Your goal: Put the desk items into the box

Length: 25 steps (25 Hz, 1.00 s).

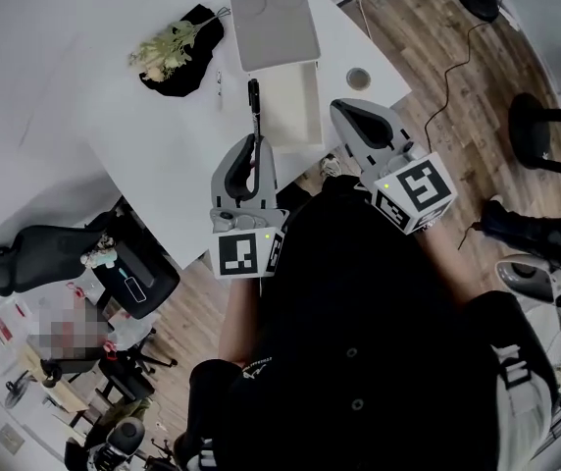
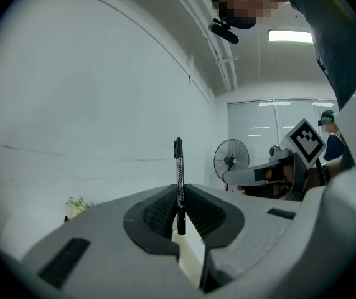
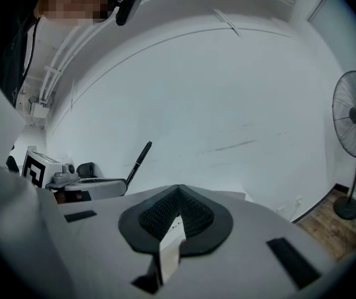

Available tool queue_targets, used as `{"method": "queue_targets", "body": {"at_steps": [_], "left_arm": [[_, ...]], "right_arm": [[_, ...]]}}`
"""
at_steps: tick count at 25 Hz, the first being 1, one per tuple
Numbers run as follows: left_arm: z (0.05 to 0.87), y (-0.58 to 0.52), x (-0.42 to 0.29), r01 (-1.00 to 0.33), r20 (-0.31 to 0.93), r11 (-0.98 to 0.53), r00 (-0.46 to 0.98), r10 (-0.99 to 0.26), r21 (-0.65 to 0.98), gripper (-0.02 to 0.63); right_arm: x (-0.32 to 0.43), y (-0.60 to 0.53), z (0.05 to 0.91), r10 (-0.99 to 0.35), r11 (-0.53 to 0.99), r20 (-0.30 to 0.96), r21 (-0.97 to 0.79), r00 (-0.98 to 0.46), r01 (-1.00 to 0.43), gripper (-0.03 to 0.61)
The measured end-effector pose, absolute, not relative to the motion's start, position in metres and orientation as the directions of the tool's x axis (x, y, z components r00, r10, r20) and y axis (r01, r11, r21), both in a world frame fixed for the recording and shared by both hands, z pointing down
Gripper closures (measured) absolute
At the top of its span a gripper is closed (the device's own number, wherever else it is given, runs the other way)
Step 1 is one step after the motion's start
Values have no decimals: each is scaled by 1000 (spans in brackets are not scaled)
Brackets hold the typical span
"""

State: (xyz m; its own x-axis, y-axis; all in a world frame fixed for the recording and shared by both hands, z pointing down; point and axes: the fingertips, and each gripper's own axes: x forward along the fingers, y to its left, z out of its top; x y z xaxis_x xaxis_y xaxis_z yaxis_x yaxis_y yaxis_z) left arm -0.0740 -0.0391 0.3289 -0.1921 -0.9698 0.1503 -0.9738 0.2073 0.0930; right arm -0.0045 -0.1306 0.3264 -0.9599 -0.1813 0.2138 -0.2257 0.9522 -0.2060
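Observation:
My left gripper (image 1: 254, 147) is shut on a black marker pen (image 1: 254, 103), which sticks out beyond its jaws toward the open cream box (image 1: 297, 106) on the white desk (image 1: 143, 135). In the left gripper view the pen (image 2: 178, 170) stands upright, pinched between the dark pads at the left gripper (image 2: 180, 195). My right gripper (image 1: 343, 111) hovers at the desk's near edge beside the box, shut with nothing between its pads (image 3: 165, 212). The right gripper view shows the left gripper (image 3: 94, 184) and the pen (image 3: 139, 161) off to the left.
The box's grey lid (image 1: 274, 26) lies open behind it. A plant sprig on a black cloth (image 1: 176, 47) sits at the far left of the desk. A small round object (image 1: 358, 78) lies right of the box. A black chair (image 1: 45, 253) and a standing fan (image 3: 355, 117) are nearby.

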Motion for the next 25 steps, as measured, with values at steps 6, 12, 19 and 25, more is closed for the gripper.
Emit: {"method": "queue_targets", "body": {"at_steps": [6,12,19,25], "left_arm": [[341,-56,-86,-986,190,133,-112,-975,98,569],[356,-68,-100,-988,231,97,-66,-971,123,569],[384,-80,-105,-988,286,60,-17,-958,143,569],[411,-95,-103,-987,335,13,42,-941,161,569]], "right_arm": [[-6,-134,331,-257,929,238,-206,-937,-307,580],[-8,-137,333,-314,906,257,-206,-914,-369,580],[-8,-137,339,-359,886,280,-199,-890,-420,580],[-1,-145,347,-403,858,309,-198,-861,-473,580]]}}
